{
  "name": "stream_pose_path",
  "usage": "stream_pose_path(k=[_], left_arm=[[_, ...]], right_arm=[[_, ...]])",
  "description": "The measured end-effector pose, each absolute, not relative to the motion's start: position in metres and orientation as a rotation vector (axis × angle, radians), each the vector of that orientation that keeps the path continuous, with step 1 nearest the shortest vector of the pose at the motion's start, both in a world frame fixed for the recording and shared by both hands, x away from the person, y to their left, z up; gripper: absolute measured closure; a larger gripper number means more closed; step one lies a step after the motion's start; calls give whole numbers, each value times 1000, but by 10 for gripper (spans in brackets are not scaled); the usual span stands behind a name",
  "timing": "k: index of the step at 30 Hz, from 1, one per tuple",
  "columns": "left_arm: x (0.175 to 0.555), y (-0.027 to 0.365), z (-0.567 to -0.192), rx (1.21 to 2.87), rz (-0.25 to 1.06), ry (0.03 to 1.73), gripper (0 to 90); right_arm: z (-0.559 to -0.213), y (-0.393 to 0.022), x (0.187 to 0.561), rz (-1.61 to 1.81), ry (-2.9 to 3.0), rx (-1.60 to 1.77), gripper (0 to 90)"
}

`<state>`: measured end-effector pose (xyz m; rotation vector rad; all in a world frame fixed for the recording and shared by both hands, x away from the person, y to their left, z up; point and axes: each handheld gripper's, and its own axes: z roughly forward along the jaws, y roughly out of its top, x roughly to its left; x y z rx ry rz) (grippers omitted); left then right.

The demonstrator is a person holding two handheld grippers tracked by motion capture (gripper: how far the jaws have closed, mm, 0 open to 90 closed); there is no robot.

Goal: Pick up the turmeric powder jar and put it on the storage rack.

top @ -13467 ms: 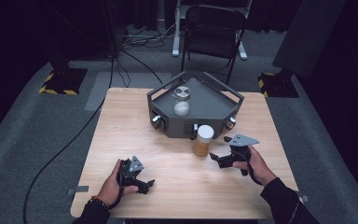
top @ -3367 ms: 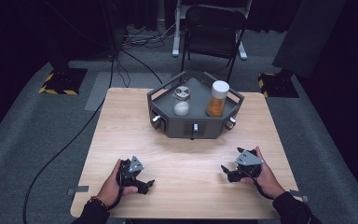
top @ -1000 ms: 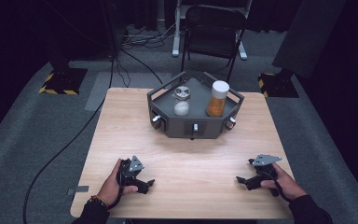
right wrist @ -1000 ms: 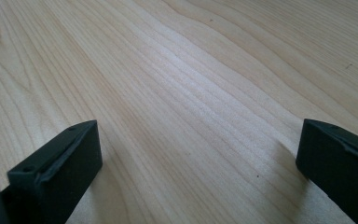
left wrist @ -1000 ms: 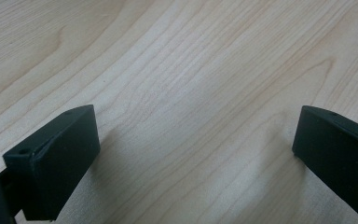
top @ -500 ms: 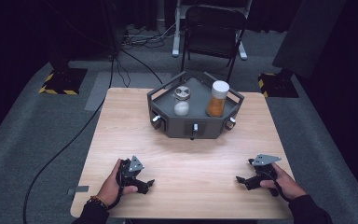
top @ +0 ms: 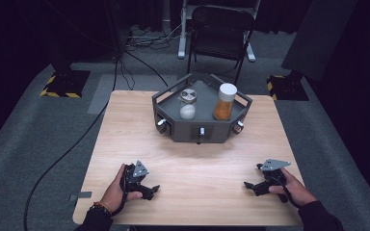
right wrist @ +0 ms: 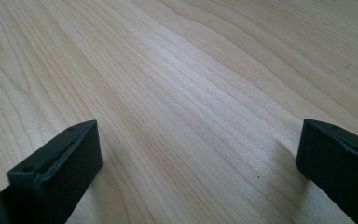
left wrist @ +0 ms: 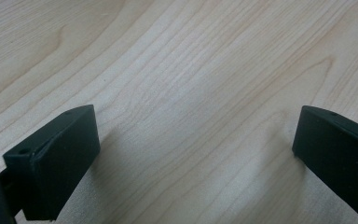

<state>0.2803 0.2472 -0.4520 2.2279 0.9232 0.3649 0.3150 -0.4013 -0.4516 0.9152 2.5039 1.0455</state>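
A grey six-sided tray [top: 212,132] with knobs on its front faces stands at the back middle of the wooden table [top: 192,163]. Inside it stand an orange jar with a white lid [top: 224,102], a small white ball-like object [top: 187,112] and a round metal-lidded jar [top: 189,95]. My left gripper [top: 151,190] rests on the table near the front left, open and empty; its jaws stand wide apart over bare wood [left wrist: 191,140]. My right gripper [top: 250,186] rests near the front right, open and empty, jaws spread over bare wood [right wrist: 191,140].
A black folding chair [top: 219,29] stands behind the table. Cables run over the grey carpet at the left, and stand bases with yellow-black tape [top: 62,84] sit on either side. Bare tabletop lies between the grippers and the tray.
The orange jar went from the table in front of the tray into the tray's right side. My right gripper then drew back to the front right; over the last second nothing moved.
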Motion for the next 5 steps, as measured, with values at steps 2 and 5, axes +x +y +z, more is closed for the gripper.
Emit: stream_pose_path(k=[2, 5], left_arm=[[280, 247, -452, 2228, 365, 923, 1], [280, 247, -452, 2228, 365, 923, 1]], right_arm=[[-452, -401, 315, 1045, 2504, 915, 0], [-452, -401, 315, 1045, 2503, 916, 0]])
